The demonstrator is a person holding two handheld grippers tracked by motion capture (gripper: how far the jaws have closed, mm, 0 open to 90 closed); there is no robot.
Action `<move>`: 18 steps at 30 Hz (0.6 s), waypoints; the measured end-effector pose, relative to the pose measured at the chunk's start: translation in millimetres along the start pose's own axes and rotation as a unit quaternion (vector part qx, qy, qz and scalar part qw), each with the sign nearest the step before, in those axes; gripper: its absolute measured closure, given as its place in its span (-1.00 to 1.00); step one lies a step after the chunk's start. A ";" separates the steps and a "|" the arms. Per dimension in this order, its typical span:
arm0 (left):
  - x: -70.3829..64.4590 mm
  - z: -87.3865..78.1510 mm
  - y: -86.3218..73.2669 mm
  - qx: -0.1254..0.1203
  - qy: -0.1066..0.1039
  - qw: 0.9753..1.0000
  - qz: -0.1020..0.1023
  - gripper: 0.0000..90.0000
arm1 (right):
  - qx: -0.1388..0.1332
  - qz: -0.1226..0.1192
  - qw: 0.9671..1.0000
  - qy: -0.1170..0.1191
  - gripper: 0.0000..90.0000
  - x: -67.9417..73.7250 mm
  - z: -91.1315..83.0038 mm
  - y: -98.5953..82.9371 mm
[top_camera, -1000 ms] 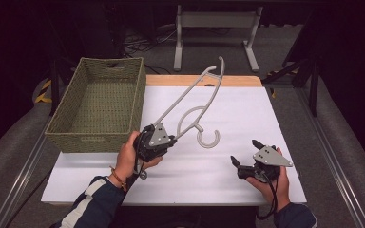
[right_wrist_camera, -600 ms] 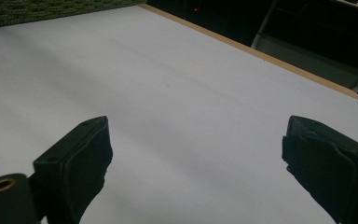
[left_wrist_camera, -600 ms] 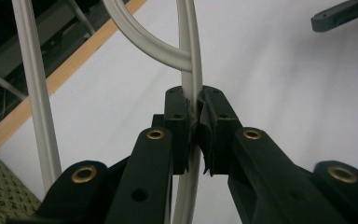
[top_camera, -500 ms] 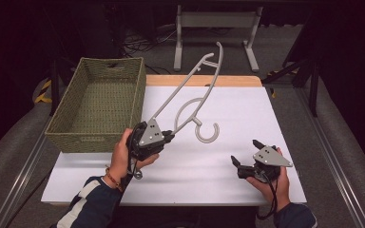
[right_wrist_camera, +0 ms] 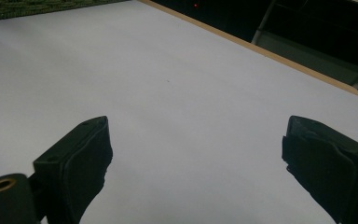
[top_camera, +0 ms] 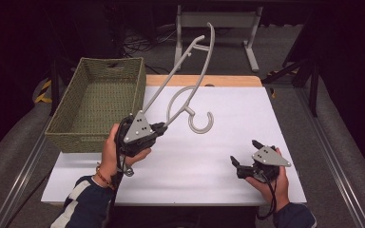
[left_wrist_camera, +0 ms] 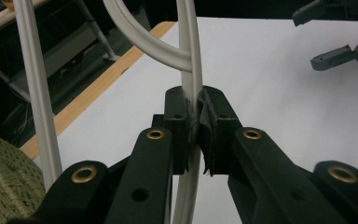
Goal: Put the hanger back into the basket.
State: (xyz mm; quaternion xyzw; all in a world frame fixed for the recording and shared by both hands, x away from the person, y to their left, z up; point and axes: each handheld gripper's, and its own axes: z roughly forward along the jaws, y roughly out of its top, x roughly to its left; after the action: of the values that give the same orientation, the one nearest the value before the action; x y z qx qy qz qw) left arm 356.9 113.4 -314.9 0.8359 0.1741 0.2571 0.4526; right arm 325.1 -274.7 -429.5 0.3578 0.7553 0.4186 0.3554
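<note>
left claw [top_camera: 160, 128] clenched on the grey hanger [top_camera: 190, 71], tilted up beside the basket [top_camera: 95, 95]; right claw [top_camera: 242, 154] released; a thin-rod grip could let it swivel or slip

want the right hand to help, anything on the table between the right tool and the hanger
Nothing: in the high view only bare white table separates the right tool from the hanger.

Basket at left, hanger beside it
The basket [top_camera: 97, 102] sits on the surface's [top_camera: 228, 109] left edge; the hanger [top_camera: 190, 80] rises to its right, above the surface
</note>
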 end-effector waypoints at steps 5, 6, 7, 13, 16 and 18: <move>3.1 -1.8 -0.4 -0.001 0.003 1.000 -0.005 0.82 | 0.002 -0.001 1.000 0.000 -0.81 0.5 0.3 -0.3; 3.7 -2.3 -0.4 -0.001 0.006 1.000 -0.007 0.82 | 0.002 -0.001 1.000 0.000 -0.81 0.6 0.2 -0.5; 4.3 -2.6 -0.3 -0.001 0.005 1.000 -0.009 0.82 | 0.002 -0.002 1.000 0.000 -0.81 0.6 0.4 -0.6; 15.1 -11.4 6.8 -0.007 0.014 1.000 -0.013 0.82 | 0.005 -0.004 1.000 0.001 -0.80 2.2 1.4 -0.4; 21.5 -17.1 8.8 -0.007 0.024 1.000 -0.016 0.82 | 0.005 -0.005 1.000 0.003 -0.80 2.7 1.0 -0.2; 25.0 -20.0 9.3 -0.005 0.029 0.999 -0.017 0.82 | 0.005 -0.005 1.000 0.003 -0.80 2.8 0.9 -0.2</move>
State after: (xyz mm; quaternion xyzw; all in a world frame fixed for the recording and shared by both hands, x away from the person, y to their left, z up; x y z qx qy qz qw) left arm 365.9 134.9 -291.1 0.8228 0.1997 0.2744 0.4559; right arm 324.5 -272.2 -430.7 0.3543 0.7602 0.4140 0.3537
